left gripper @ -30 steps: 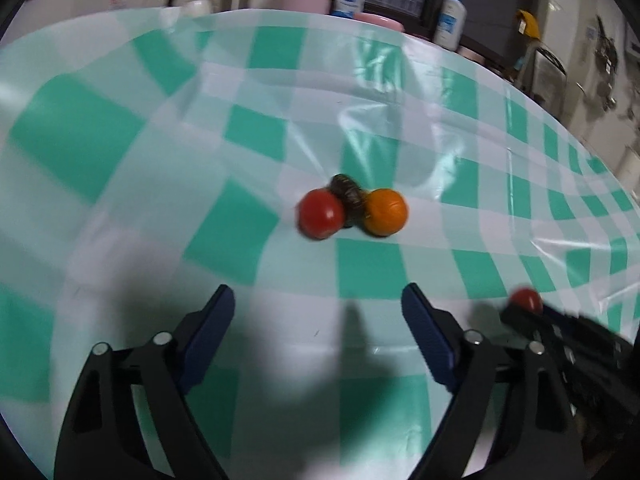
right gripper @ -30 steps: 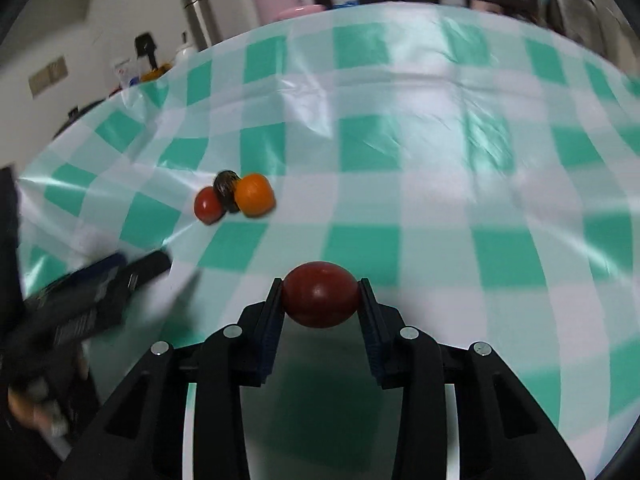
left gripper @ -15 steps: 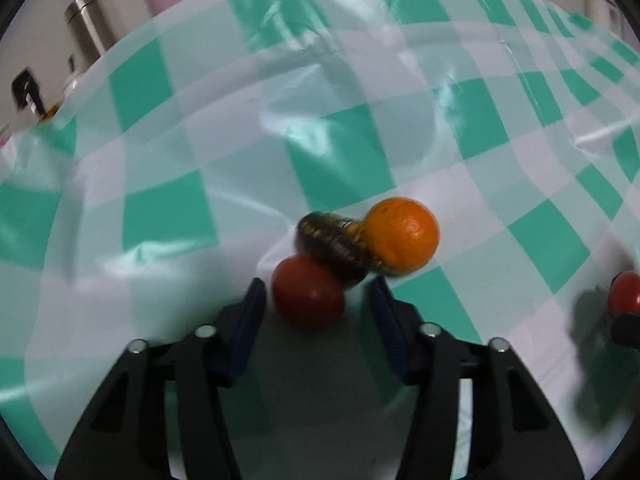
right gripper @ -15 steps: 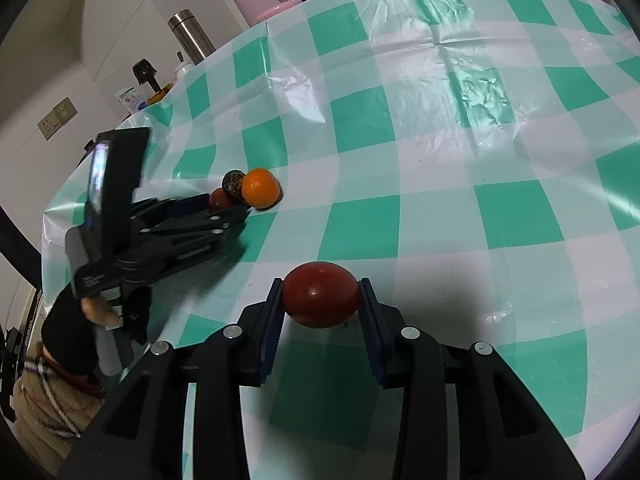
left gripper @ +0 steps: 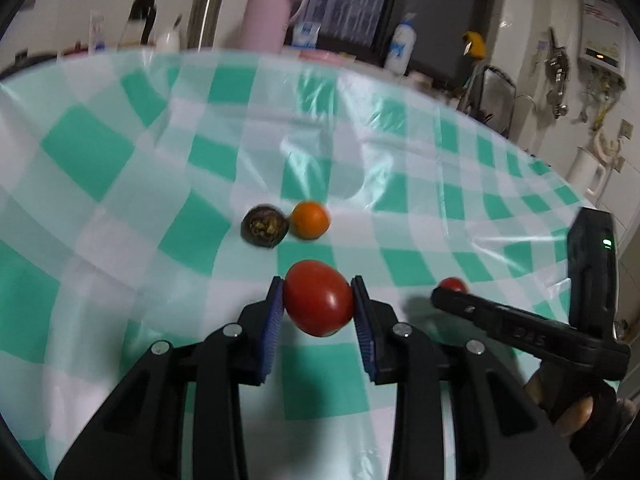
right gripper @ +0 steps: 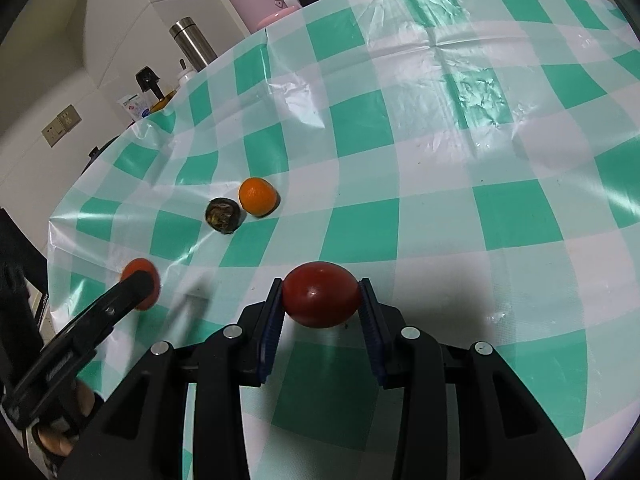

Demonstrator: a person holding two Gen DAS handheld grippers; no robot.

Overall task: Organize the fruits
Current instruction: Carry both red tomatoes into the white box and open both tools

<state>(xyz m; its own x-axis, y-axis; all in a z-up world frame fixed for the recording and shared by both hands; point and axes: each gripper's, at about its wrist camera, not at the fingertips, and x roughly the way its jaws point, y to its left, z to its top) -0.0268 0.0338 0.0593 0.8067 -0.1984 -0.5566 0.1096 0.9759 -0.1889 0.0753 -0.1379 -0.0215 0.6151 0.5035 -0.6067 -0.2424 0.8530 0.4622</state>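
Note:
My left gripper (left gripper: 318, 300) is shut on a red tomato (left gripper: 318, 298) and holds it above the checked tablecloth. Beyond it lie a dark brown fruit (left gripper: 264, 226) and an orange (left gripper: 310, 220), touching each other. My right gripper (right gripper: 320, 300) is shut on a darker red tomato (right gripper: 320, 294). In the right wrist view the dark fruit (right gripper: 222, 215) and the orange (right gripper: 258, 196) lie to the far left, and the left gripper's tomato (right gripper: 140, 276) shows at the left. The right gripper's tomato (left gripper: 452, 284) peeks out in the left wrist view.
A green-and-white checked plastic cloth (right gripper: 440, 140) covers the table. Past its far edge stand a pink jug (left gripper: 266, 12), a steel flask (right gripper: 192, 42), bottles and kitchen clutter. The right gripper's body (left gripper: 528, 328) reaches in at the right of the left wrist view.
My left gripper closed on the red tomato beside the dark fruit and lifted it back from the pile. The right gripper kept hold of its tomato.

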